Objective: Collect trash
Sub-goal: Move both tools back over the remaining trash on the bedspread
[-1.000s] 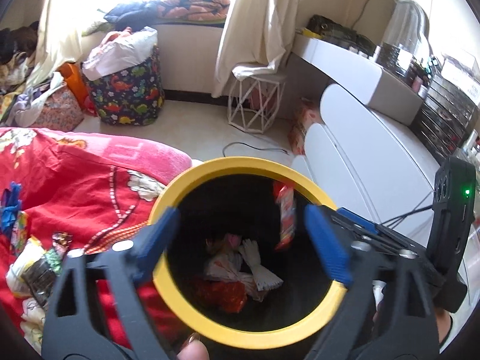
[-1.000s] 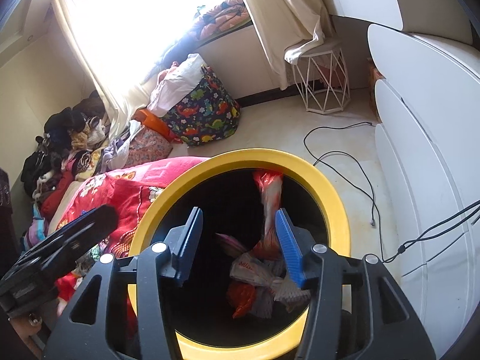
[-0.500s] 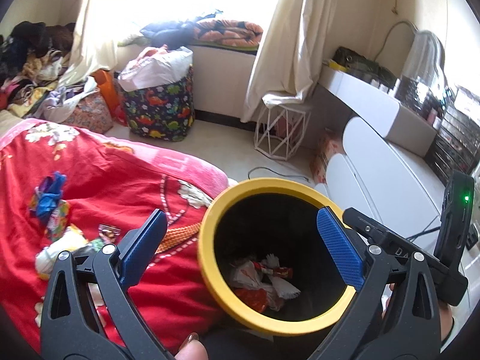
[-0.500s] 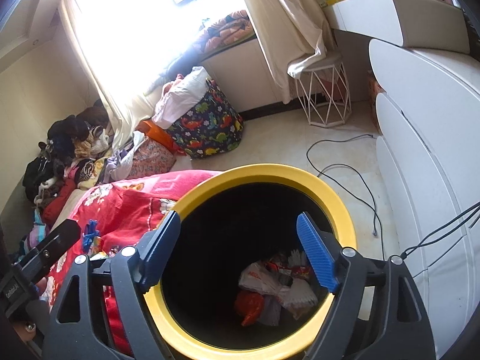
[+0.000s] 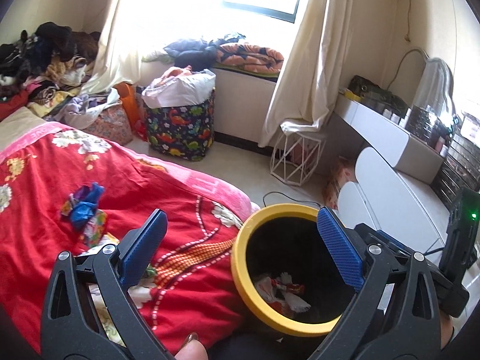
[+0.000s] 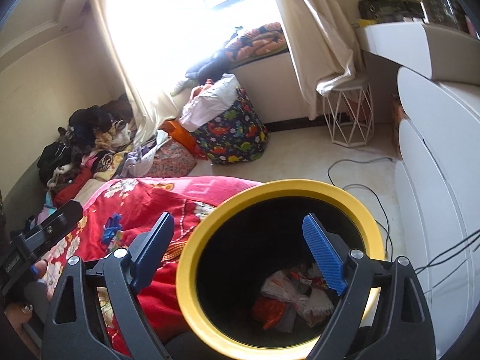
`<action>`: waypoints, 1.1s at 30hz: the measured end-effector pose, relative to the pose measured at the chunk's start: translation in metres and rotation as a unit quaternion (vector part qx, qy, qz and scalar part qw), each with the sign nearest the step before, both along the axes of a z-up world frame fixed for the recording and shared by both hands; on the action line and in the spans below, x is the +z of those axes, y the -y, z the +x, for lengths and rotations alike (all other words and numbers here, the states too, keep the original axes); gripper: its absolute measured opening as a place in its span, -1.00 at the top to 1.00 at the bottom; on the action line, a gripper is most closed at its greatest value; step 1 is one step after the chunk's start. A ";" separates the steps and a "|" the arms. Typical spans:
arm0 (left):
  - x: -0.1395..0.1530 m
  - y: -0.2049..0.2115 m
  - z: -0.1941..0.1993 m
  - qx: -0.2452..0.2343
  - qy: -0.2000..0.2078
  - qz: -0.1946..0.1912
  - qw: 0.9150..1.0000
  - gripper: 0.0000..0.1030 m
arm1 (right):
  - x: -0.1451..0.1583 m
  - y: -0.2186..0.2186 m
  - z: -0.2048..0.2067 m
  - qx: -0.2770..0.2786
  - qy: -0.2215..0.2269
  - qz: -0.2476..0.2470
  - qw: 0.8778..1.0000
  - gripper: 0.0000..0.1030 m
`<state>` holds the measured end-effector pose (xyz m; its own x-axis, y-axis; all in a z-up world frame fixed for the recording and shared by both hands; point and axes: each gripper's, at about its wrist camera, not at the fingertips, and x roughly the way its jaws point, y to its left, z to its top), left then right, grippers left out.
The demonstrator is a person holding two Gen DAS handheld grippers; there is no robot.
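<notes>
Down in the bottom of the yellow-rimmed bin lies the collected trash: crumpled wrappers, white, red and orange, heaped together on the dark floor of the bin. The bin stands right against the edge of the bed, touching the red flowered blanket that hangs over it.

The right gripper hangs over the bin's mouth with its jaws still widening, nothing between them; one blue pad sits above the blanket, the other above the bin's dark inside. The left gripper hovers beside it, jaws spread wide and empty too, one pad over the blanket and the other over the far side of the rim.

More trash lies on the blanket: a blue and purple crumpled wrapper, well apart from the bin, with a colourful packet just beside it.

Beyond the bed, on the floor, stands a dinosaur-print basket stuffed with white cloth, and a white wire stool under the curtain. A dark cable trails across the floor beside the white cabinet. Clothes are piled in the far corner.
</notes>
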<state>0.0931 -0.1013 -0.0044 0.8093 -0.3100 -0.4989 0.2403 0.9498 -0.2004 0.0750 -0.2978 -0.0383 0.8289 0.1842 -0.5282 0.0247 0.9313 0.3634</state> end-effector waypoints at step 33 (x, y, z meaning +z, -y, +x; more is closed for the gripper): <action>0.006 -0.102 0.001 0.104 0.014 -0.020 0.994 -0.78 | 0.020 -0.111 0.014 0.118 0.024 -0.044 0.992 -0.81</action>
